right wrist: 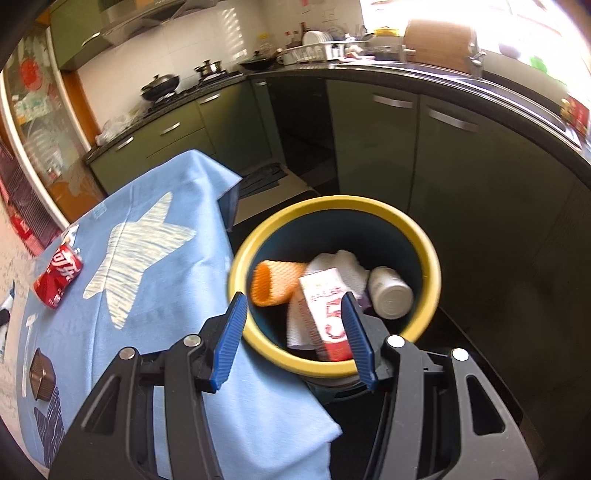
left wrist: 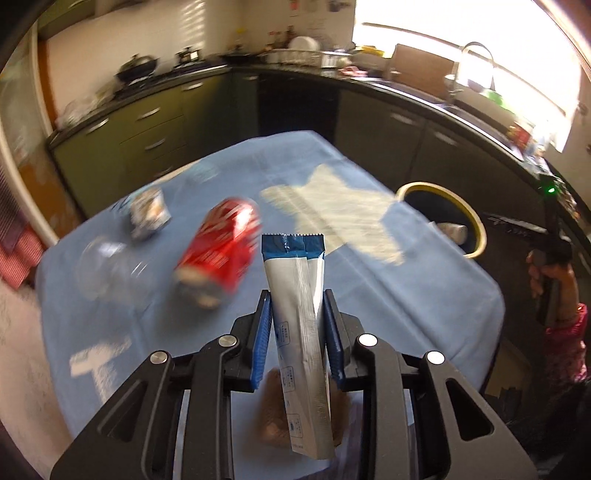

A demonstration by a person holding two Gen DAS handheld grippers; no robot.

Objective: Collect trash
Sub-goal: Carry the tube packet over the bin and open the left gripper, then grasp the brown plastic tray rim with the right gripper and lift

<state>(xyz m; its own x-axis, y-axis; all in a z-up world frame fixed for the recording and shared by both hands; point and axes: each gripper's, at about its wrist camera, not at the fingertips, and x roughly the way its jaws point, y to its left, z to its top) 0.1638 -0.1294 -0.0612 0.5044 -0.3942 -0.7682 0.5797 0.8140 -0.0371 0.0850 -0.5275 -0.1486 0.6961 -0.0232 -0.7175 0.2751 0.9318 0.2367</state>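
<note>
Silver-and-blue wrapper (left wrist: pixel 299 295), long, flat, upright with serrated end up, pinched between blue fingers (left wrist: pixel 263 332). Red can (left wrist: pixel 218 251) on its side on tabletop. Yellow-rimmed bin (right wrist: pixel 332 363) beside tabletop holds orange sleeve (right wrist: pixel 273 282), white bottle (right wrist: pixel 389 293), carton (right wrist: pixel 325 314).

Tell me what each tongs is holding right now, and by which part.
The left tongs clamp a blue-and-white wrapper across its middle, blue serrated end pointing away. The right tongs stand open over the bin, holding nothing.

sunlit kitchen: green cabinets (right wrist: pixel 373 140), dark countertop (right wrist: pixel 424 74), white tiled wall (right wrist: pixel 207 33), bright window (left wrist: pixel 461 29).
</note>
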